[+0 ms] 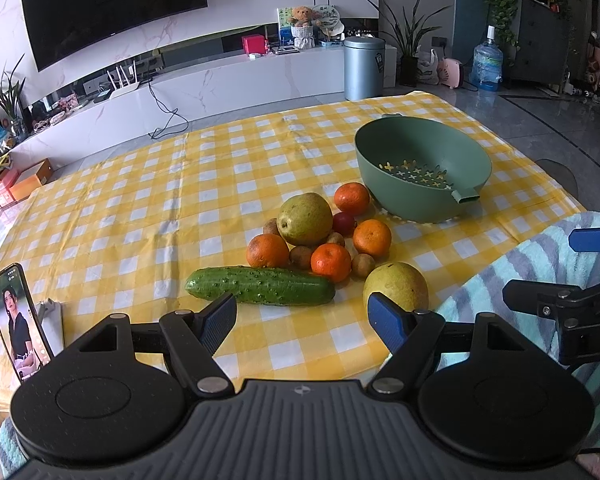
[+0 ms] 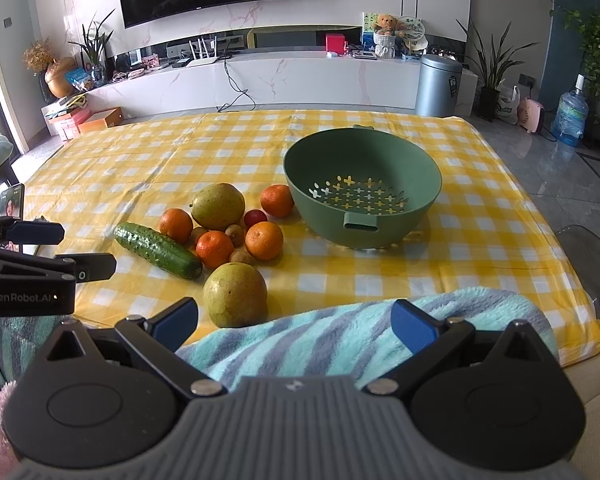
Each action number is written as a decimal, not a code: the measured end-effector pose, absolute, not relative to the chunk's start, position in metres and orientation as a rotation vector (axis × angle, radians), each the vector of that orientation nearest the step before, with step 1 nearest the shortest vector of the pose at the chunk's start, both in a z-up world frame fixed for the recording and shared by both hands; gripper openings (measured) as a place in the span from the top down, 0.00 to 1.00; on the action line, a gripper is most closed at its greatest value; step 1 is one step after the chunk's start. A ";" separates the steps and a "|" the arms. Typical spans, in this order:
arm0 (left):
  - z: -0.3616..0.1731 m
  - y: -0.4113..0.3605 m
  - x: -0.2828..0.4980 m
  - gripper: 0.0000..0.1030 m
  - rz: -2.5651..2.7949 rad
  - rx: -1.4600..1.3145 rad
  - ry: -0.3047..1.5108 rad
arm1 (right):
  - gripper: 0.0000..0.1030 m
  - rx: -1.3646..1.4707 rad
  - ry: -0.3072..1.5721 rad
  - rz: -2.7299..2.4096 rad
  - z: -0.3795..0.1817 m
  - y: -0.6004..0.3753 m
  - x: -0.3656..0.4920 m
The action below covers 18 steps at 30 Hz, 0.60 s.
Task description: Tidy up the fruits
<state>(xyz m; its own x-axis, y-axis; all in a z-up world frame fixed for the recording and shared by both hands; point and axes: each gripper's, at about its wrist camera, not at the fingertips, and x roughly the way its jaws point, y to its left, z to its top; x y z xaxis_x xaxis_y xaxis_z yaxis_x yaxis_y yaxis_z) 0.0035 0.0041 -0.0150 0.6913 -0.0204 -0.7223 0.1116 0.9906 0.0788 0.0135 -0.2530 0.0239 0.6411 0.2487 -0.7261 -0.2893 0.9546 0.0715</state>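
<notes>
A pile of fruit lies on the yellow checked tablecloth (image 1: 140,208): two pears (image 1: 305,218) (image 1: 396,286), several oranges (image 1: 268,250), small brown fruits (image 1: 363,265), a red plum (image 1: 344,223) and a cucumber (image 1: 260,286). A green colander bowl (image 1: 422,168) stands empty behind it, also in the right wrist view (image 2: 362,188). My left gripper (image 1: 302,320) is open just in front of the cucumber. My right gripper (image 2: 296,320) is open above a striped blanket (image 2: 340,332), near the closer pear (image 2: 235,294).
A phone (image 1: 14,320) stands propped at the table's left front edge. The striped blanket (image 1: 540,272) covers the near right corner. Beyond the table are a TV unit (image 2: 260,76), a bin (image 2: 438,84) and plants.
</notes>
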 end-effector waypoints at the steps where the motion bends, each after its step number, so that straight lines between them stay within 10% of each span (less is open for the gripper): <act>1: -0.015 0.004 0.004 0.15 -0.074 0.120 0.805 | 0.04 -0.053 0.820 0.307 0.024 -0.253 0.013; 18: -0.015 0.004 0.004 0.14 -0.074 0.120 0.805 | 0.04 -0.058 0.827 0.312 0.023 -0.251 0.014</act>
